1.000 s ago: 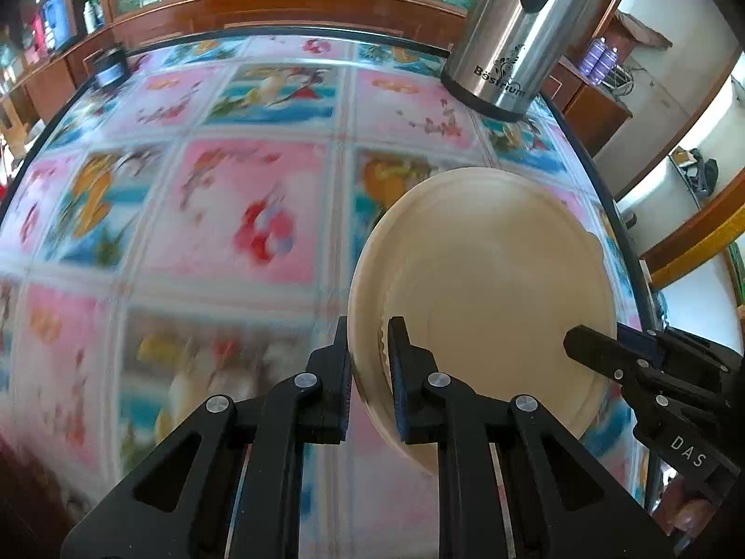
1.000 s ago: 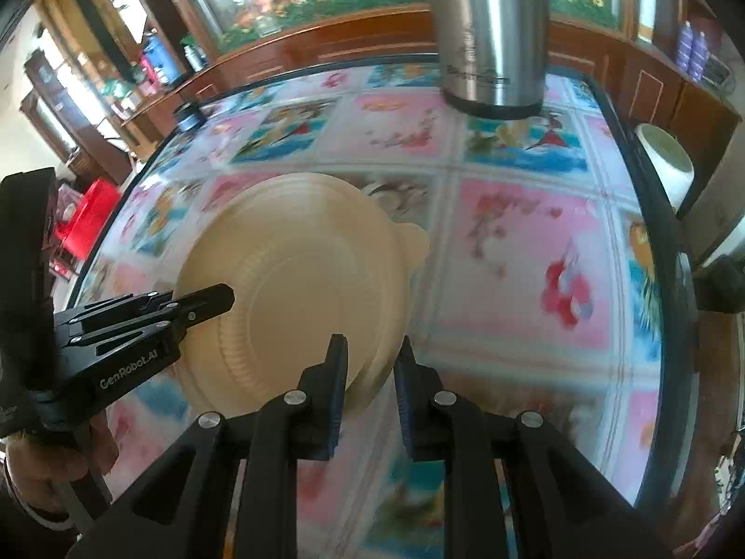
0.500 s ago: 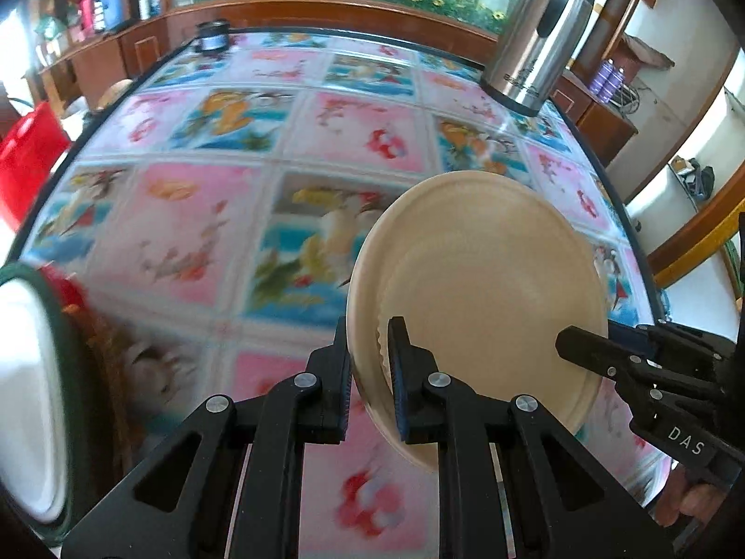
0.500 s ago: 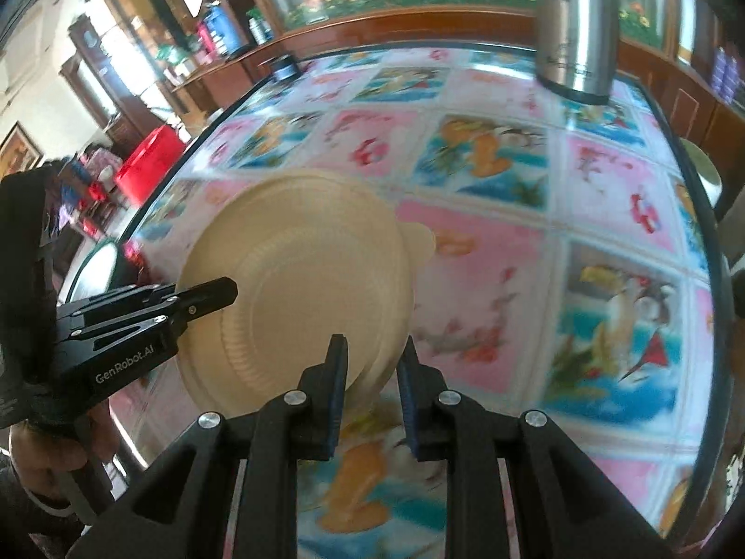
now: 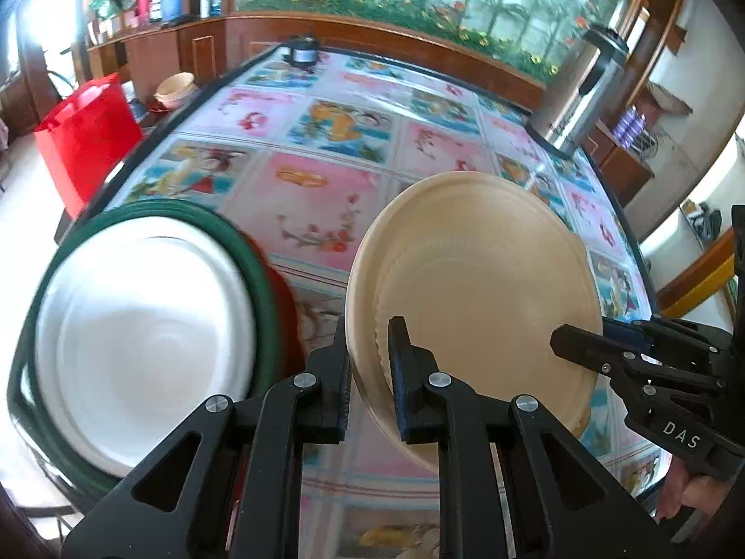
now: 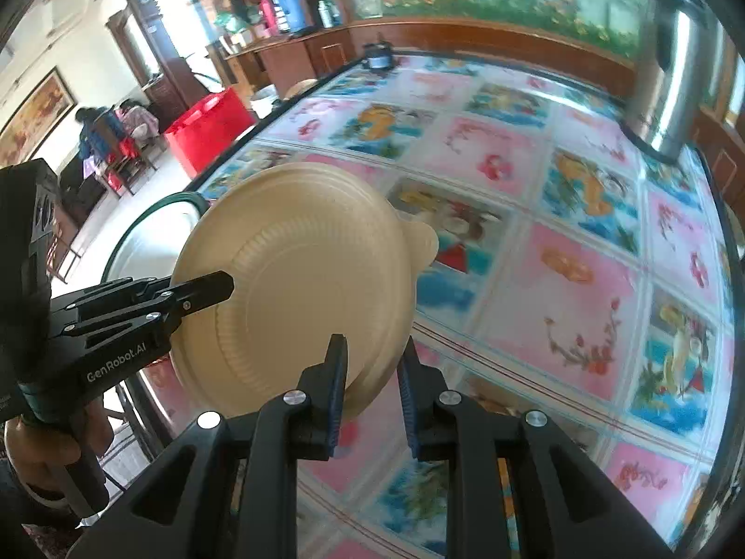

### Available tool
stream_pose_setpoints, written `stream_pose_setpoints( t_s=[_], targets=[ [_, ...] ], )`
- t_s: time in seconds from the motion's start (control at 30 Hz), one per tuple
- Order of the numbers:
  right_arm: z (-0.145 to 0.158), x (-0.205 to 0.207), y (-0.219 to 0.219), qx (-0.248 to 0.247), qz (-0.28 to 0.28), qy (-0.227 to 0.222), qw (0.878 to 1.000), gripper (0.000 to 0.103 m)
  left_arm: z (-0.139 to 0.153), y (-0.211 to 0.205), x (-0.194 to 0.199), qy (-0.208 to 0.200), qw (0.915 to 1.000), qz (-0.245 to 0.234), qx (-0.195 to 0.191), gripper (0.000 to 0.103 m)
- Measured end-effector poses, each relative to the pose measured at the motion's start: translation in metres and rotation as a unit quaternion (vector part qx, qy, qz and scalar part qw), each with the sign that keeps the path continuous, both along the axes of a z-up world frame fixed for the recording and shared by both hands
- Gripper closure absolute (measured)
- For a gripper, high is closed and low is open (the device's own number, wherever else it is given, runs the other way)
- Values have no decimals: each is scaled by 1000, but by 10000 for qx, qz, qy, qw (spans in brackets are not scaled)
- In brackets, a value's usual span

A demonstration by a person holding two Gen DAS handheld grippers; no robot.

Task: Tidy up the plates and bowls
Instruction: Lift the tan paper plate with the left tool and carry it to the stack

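A beige plate (image 5: 484,289) is held on edge above the table, its underside showing in the right wrist view (image 6: 298,289). My left gripper (image 5: 370,363) is shut on its near rim. My right gripper (image 6: 370,372) is shut on the opposite rim and shows at the right of the left wrist view (image 5: 563,342). A white plate with a green rim (image 5: 139,340) lies at the table's left edge, left of the left gripper; it also shows behind the beige plate in the right wrist view (image 6: 153,228).
The table (image 5: 321,195) has a colourful picture-tile cloth. A steel thermos (image 5: 582,93) stands at the far right, a small dark jar (image 5: 302,53) at the far edge. A red bin (image 5: 88,135) stands on the floor to the left.
Both grippers have carried the beige plate leftward across the table. The green-rimmed white plate has come into view at the left, and the thermos has receded to the right.
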State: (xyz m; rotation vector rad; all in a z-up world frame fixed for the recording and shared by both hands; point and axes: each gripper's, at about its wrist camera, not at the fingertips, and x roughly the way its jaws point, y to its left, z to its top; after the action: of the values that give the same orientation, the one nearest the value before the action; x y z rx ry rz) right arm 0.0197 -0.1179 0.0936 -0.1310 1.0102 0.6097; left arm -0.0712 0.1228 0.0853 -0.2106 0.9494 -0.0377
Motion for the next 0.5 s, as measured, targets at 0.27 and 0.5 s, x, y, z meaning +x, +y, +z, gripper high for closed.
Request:
stream_pose_setpoints(
  t_s=[0.27, 0.5],
  targets=[
    [12, -6, 37, -53, 335, -170, 9993, 81, 16, 33, -17, -178, 9994, 285, -16, 89],
    [16, -10, 62, -78, 565, -249, 9981, 80, 19, 56, -28, -239, 9984, 509, -49, 89]
  ],
)
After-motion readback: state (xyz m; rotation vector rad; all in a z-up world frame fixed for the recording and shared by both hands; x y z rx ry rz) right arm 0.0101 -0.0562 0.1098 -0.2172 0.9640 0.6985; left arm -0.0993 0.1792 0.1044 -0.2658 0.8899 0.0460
